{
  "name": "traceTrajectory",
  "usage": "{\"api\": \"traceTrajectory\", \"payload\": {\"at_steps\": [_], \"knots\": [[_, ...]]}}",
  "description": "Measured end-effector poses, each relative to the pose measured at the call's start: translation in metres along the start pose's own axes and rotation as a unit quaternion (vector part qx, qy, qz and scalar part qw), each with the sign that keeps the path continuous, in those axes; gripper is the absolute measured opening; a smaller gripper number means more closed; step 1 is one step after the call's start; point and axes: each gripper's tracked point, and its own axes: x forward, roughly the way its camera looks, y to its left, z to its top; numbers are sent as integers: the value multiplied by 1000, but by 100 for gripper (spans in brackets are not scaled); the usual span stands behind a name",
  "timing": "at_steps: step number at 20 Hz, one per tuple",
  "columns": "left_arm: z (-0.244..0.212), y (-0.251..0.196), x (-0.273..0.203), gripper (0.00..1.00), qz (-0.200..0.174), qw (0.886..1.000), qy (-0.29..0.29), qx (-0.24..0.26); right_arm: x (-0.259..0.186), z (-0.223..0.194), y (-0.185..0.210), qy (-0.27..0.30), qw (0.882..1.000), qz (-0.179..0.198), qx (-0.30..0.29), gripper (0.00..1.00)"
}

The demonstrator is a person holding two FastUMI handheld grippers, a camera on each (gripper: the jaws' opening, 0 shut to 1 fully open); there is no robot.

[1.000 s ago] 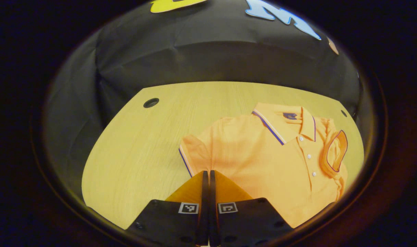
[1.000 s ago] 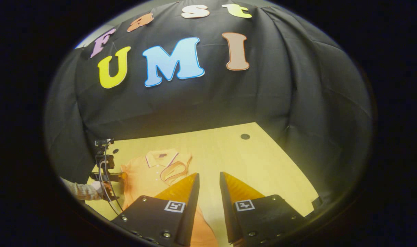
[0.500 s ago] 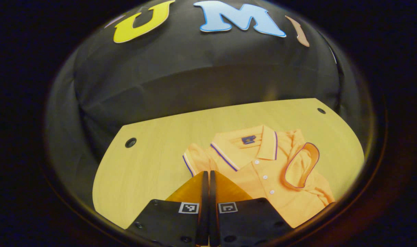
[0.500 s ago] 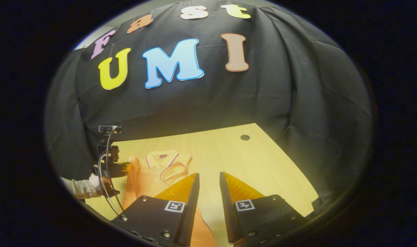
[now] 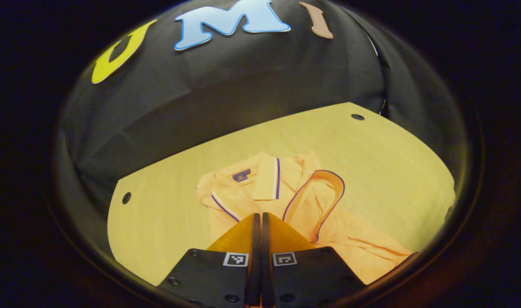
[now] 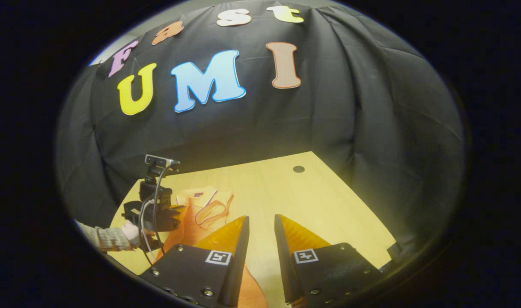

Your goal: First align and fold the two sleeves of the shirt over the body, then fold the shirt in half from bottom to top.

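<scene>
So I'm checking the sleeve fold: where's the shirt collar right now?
In the left gripper view, the collar lies on the wooden table, just beyond the shut left gripper, beside the purple-trimmed sleeve cuff.

A pale wood-grain bench [image 5: 384,162] is seen with rounded corners and small dark round holes [image 5: 357,116] near its far corners. It is enclosed behind and at the sides by a black cloth wall [image 6: 337,115], hung in soft folds. The bench is lit warmly, while the cloth is left dim.
</scene>
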Motion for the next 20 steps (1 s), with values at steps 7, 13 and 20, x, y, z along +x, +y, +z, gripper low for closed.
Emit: {"api": "traceTrajectory", "payload": {"at_steps": [7, 13, 20], "knots": [[-6, -4, -2, 12, -7, 1000, 13, -5, 0, -8, -12, 9, 1000, -4, 5, 36], [17, 3, -35, 48, -4, 1000, -25, 6, 14, -15, 6, 22, 999, 26, -13, 39], [-6, 28, -112, 58, 9, 999, -39, -28, 31, -60, 38, 69, 993, 82, -57, 39]]}}
